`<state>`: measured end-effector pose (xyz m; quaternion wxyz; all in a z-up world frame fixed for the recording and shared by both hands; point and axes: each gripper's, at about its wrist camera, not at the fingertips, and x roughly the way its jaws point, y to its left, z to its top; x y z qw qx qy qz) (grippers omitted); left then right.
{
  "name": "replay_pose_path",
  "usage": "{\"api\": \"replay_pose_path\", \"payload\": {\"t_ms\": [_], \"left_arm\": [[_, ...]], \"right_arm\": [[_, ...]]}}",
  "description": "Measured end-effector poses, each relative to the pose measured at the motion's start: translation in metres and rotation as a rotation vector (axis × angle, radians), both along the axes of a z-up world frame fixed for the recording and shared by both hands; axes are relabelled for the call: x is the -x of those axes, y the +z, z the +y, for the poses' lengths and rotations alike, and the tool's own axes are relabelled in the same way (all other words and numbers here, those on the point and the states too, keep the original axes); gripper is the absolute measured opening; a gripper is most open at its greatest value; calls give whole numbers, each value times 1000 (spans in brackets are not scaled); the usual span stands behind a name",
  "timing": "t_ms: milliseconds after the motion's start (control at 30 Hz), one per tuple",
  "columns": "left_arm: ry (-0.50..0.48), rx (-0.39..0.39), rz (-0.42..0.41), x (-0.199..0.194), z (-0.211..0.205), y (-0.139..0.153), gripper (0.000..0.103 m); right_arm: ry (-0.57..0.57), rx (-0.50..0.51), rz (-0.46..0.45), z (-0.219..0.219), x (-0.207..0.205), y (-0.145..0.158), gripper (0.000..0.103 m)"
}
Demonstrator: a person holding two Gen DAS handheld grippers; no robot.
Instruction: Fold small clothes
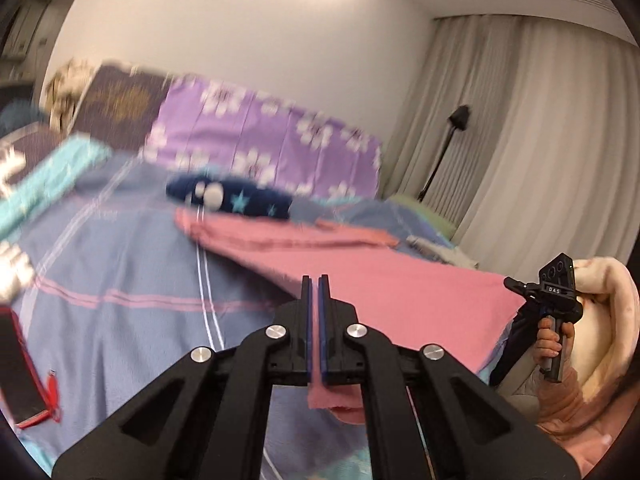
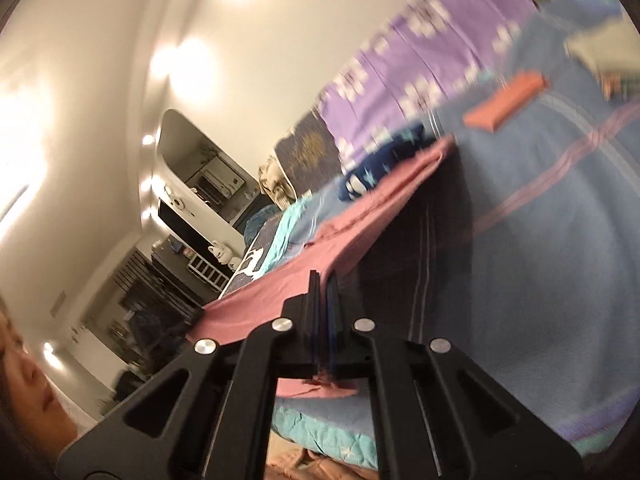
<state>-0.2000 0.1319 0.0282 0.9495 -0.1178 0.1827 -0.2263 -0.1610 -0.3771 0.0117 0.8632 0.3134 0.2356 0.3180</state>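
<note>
The left gripper [image 1: 319, 280] was clamped on the near edge of the pink garment [image 1: 384, 276], a strip of the cloth pinched between its closed jaws and a short tail of it hanging out behind them. The right gripper [image 2: 323, 280] had its jaws pressed together on another part of the same near edge, with a bit of pink fabric poking out at the back of the jaws. In the left wrist view the right gripper showed at the far right, held in the person's hand [image 1: 554, 340] at the garment's right corner.

Between the two grips the pink garment was lifted off the blue striped bedcover [image 1: 120, 272], stretched into a taut sheet, its far end resting on the bed. Just beyond that far end lay a dark blue piece with light stars [image 1: 240, 196], and behind it a purple flowered pillow [image 1: 272, 140] against the wall. To the right on the bedcover, well apart from the lifted garment, sat a small folded orange-pink item [image 2: 508, 100]. Both views were blurred.
</note>
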Motion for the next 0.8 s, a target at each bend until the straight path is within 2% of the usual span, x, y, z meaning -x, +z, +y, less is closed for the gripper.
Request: {"api": "replay_pose_path", "payload": {"t_ms": [67, 133, 200, 233, 300, 433, 533, 567, 600, 667, 800], "left_arm": [[9, -16, -60, 23, -1, 9, 2], [32, -30, -81, 31, -3, 7, 1], [33, 2, -29, 19, 1, -6, 0], [43, 18, 2, 10, 4, -13, 0], [61, 51, 41, -6, 11, -23, 0], [88, 75, 66, -22, 21, -28, 0], [59, 23, 144, -42, 11, -39, 0], [50, -5, 178, -47, 7, -45, 4], [45, -51, 229, -52, 1, -57, 21], [42, -87, 293, -55, -5, -74, 46], [-5, -122, 482, -59, -12, -122, 48]], "right_arm": [[-50, 19, -53, -11, 22, 11, 3], [-106, 74, -23, -14, 22, 6, 3], [-129, 85, 40, -16, 10, -10, 3], [-119, 57, 88, -15, -3, -21, 3], [-99, 28, 117, -9, -17, -31, 3], [-65, 74, 74, 9, -35, -20, 3], [-49, 105, 64, 20, -49, -16, 3], [-47, 113, 67, 22, -51, -17, 3], [-46, 125, 73, 24, -55, -20, 3], [-52, 132, 90, 23, -58, -28, 3], [-71, 101, 158, 18, -70, -43, 3]]}}
